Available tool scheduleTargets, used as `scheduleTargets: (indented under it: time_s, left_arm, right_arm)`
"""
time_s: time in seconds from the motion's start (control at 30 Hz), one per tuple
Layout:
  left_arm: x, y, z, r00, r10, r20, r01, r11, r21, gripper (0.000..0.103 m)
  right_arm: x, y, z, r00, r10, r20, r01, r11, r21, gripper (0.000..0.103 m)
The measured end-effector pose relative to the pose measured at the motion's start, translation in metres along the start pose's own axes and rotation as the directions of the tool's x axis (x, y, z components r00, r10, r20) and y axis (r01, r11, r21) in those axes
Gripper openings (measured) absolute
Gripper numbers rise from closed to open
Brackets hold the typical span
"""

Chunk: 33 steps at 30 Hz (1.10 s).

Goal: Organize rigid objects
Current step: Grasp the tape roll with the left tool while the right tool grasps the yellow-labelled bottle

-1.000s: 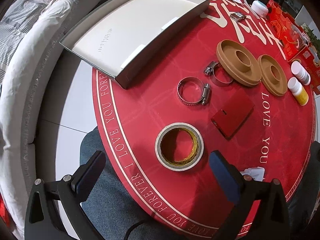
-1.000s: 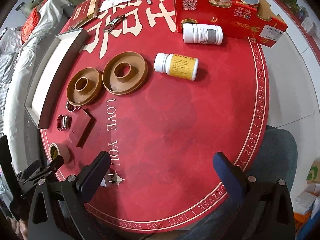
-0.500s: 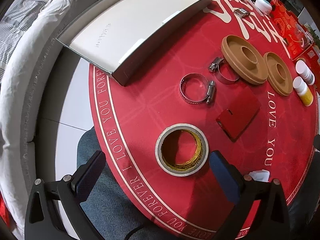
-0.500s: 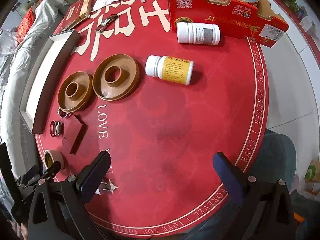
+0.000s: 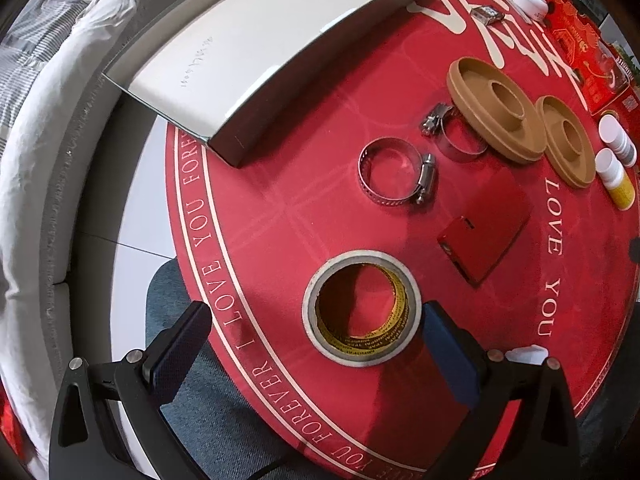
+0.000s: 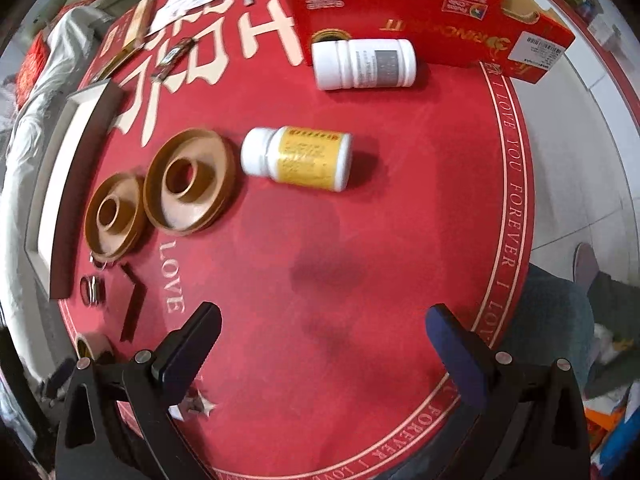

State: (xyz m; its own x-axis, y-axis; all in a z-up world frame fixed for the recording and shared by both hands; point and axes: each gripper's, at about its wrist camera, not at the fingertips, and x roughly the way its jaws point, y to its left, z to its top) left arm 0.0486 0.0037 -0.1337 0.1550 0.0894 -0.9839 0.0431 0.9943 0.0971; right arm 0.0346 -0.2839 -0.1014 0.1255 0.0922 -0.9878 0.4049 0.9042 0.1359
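My left gripper (image 5: 316, 344) gapes wide and empty around the grey-rimmed, yellow-cored tape roll (image 5: 361, 307), near the open grey box (image 5: 240, 144); closing off-centre could skid it. My right gripper (image 6: 324, 344) is spread, empty.

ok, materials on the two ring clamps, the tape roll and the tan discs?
Ring clamps: bare metal, likely steel; shiny grey bands with screw housings.
Tape roll: pale matte wrap on a yellow printed core, probably cardboard.
Tan discs: matte, uniform tan, moulded-looking; plastic or fibre, can't tell which.
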Motion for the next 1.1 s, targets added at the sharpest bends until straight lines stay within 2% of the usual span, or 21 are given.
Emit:
scheduleTargets:
  time_s: [0.23, 0.5, 0.57, 0.7, 0.8, 1.03, 1.1]
  left_arm:
    - [0.011, -0.007, 0.004, 1.0, -0.01, 0.006, 0.01, 1.0, -0.007, 0.103]
    - [0.021, -0.01, 0.015, 0.998, -0.065, 0.008, 0.066, 0.997, -0.042, 0.103]
    - [0.019, -0.002, 0.016, 0.996, -0.087, 0.004, 0.087, 0.995, -0.058, 0.103]
    - [0.018, -0.005, 0.017, 0.996, -0.084, 0.014, 0.085, 0.995, -0.057, 0.103]
    - [0.017, -0.007, 0.017, 0.996, -0.082, 0.023, 0.084, 0.995, -0.062, 0.103]
    - [0.014, -0.007, 0.017, 0.997, -0.078, 0.026, 0.08, 0.993, -0.087, 0.103]
    - [0.013, -0.005, 0.016, 0.997, -0.075, 0.029, 0.077, 0.993, -0.092, 0.103]
  right_arm:
    - [0.014, -0.005, 0.03, 1.0, 0.006, 0.009, -0.007, 0.998, 0.057, 0.103]
    - [0.041, -0.008, 0.074, 0.998, 0.054, 0.018, -0.057, 0.972, 0.227, 0.103]
    - [0.043, 0.0, 0.081, 1.0, 0.015, 0.025, -0.02, 0.978, 0.209, 0.103]
    - [0.051, 0.016, 0.091, 0.996, -0.084, 0.017, 0.08, 0.983, 0.162, 0.103]
    - [0.054, 0.022, 0.095, 0.991, -0.129, 0.021, 0.125, 0.981, 0.147, 0.103]
    - [0.054, 0.031, 0.095, 0.989, -0.126, 0.075, 0.121, 0.991, 0.065, 0.103]
    - [0.051, 0.028, 0.082, 0.986, -0.127, 0.105, 0.122, 0.991, 0.05, 0.103]
